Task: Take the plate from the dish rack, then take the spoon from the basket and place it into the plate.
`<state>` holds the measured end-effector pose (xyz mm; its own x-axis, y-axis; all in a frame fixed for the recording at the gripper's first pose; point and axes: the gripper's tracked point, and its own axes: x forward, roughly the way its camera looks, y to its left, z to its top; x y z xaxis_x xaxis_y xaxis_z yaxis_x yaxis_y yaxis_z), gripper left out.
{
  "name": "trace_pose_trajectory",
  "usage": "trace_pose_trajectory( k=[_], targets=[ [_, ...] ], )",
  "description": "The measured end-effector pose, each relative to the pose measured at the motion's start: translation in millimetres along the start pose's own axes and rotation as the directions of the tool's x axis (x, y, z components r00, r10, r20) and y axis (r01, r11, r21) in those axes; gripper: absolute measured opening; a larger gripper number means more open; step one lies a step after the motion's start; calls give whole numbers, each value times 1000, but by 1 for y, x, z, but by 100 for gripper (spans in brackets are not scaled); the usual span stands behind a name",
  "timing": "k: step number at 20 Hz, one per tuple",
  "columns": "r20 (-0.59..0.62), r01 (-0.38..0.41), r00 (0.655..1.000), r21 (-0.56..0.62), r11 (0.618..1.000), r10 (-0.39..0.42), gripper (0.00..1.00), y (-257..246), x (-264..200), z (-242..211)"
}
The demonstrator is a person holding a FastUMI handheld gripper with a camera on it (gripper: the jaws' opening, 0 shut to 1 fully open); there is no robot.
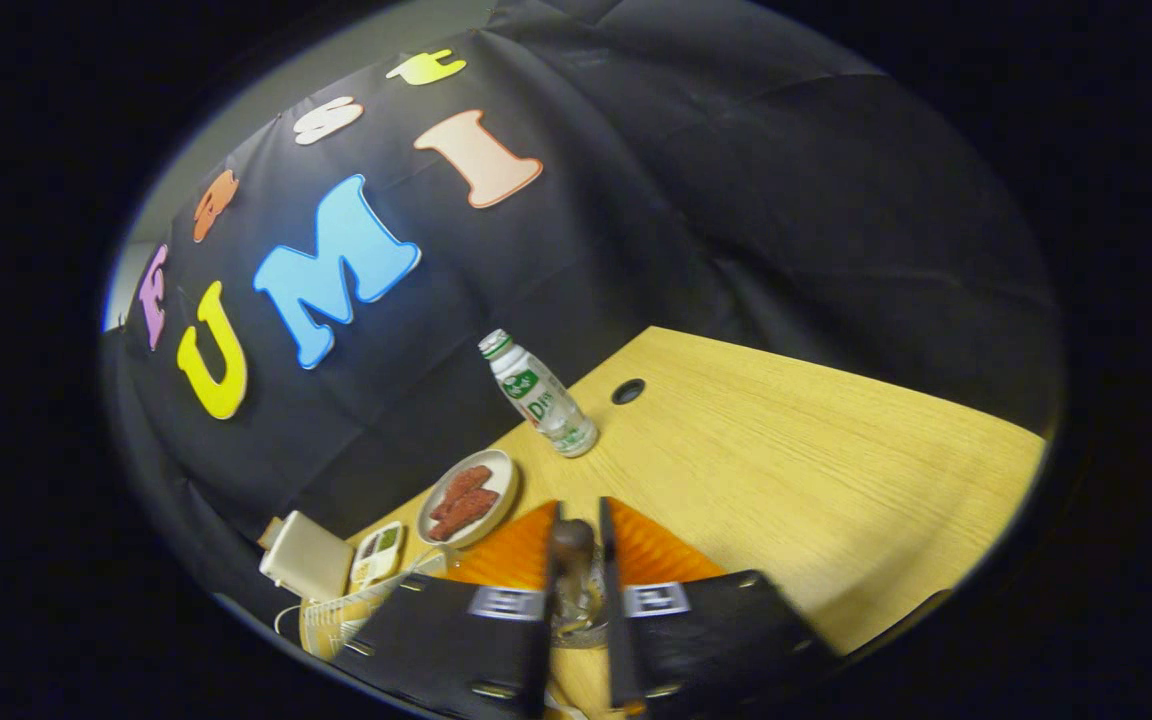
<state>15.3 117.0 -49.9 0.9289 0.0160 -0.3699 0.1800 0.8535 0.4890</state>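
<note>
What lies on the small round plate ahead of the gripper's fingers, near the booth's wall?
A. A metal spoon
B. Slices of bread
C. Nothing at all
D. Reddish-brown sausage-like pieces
D: the small plate beside the bottle carries reddish-brown sausage-like pieces, while the gripper has its fingers closed around a dark rounded thing, likely the spoon's handle.

**Open table to the right, clutter ahead and left**

The gripper point(576, 535) has its fingers closed on a spoon point(573, 575). Just ahead to the left sits a plate of sausages point(467, 497), with a bottle point(539, 395) beyond. A basket point(336, 615) and small boxes point(311, 555) crowd the left. The wooden table point(816, 470) lies bare on the right.
</note>
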Motion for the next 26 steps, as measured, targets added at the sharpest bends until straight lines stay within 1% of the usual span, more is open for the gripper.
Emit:
trace_pose_trajectory(
  k=[1, 5, 8, 11, 13, 16, 20, 23, 26],
  targets=[
    [-14, 2, 1000, -9, 1000, -2, 9, 1, 8, -3],
    [-10, -10, 1000, -8, 1000, 10, 9, 2, 5, 10],
    [18, -18, 1000, -28, 999, 18, 9, 7, 1, 29],
    [32, -43, 998, -40, 998, 45, 9, 19, -6, 51],
    [46, -63, 997, -70, 996, 66, 9, 31, -15, 66],
    [41, -112, 992, -127, 986, 118, 9, 58, -37, 83],
    [11, -205, 977, -224, 953, 213, 9, 103, -77, 91],
    [-29, -272, 961, -285, 919, 276, 9, 131, -100, 79],
    [-87, -341, 940, -294, 893, 331, 9, 154, -126, 59]
  ],
)
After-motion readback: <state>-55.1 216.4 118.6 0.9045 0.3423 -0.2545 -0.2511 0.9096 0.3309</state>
